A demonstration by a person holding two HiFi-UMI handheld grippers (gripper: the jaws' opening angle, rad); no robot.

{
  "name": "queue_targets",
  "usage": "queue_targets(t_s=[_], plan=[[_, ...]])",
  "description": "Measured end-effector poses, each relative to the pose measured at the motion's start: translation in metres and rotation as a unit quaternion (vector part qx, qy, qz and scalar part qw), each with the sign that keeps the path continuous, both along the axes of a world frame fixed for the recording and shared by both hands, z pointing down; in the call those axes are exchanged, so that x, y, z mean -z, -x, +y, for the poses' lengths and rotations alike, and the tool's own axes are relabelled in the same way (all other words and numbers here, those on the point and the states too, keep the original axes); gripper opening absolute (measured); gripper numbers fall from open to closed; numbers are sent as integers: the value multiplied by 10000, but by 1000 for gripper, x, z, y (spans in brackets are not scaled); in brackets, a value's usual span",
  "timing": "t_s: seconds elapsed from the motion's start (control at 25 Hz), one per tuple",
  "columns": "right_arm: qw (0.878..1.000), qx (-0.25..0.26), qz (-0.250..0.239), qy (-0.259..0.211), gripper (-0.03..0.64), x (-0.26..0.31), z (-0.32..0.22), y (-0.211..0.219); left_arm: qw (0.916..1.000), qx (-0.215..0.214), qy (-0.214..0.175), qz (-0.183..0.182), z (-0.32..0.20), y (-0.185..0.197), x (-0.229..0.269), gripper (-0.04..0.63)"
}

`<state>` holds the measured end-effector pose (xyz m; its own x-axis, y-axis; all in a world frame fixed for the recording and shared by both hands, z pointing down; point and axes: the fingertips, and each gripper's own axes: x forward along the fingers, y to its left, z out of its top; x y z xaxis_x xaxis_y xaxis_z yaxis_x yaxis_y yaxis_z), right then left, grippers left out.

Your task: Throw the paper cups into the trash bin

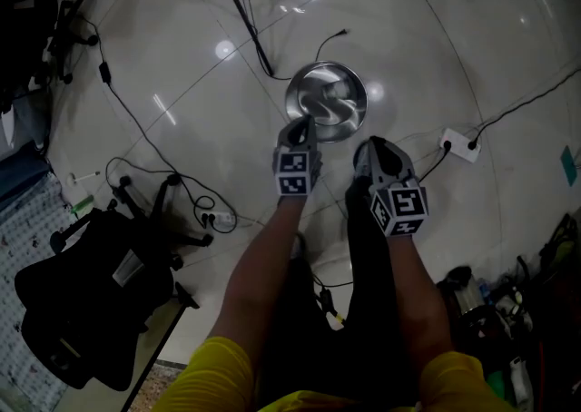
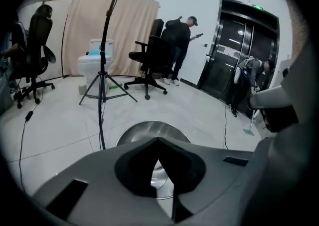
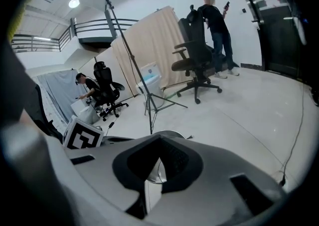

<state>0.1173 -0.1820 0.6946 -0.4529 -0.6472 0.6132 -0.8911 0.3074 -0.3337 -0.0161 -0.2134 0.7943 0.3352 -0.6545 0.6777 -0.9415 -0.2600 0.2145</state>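
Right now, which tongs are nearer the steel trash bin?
Left. The left tongs overlap the trash bin at its near rim in the head view; the right tongs sit just off its lower-right edge.

Recording studio: tripod [image 2: 102, 78], backdrop [image 2: 124, 31], office chair [image 2: 149, 56]

No legible text, brand, number or label in any view.

- Left marker cube [image 1: 297, 171]: black-and-white square patterns on its faces, no letters or digits.
- Right marker cube [image 1: 399, 209]: same kind of pattern, nothing readable.
- Small green lit sign [image 2: 257, 7] above the dark double door [image 2: 239, 51], far right in the left gripper view: too small to make out any characters.
- Pale panels on that door: blurred, unreadable.
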Motion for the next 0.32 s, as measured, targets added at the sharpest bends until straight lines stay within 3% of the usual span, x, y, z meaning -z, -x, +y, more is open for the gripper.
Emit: queue_targets(t_s=[0.32], plan=[[9997,-207,130,-61,2,1,1,-12,9999,0,10,114,14,2,28,3]])
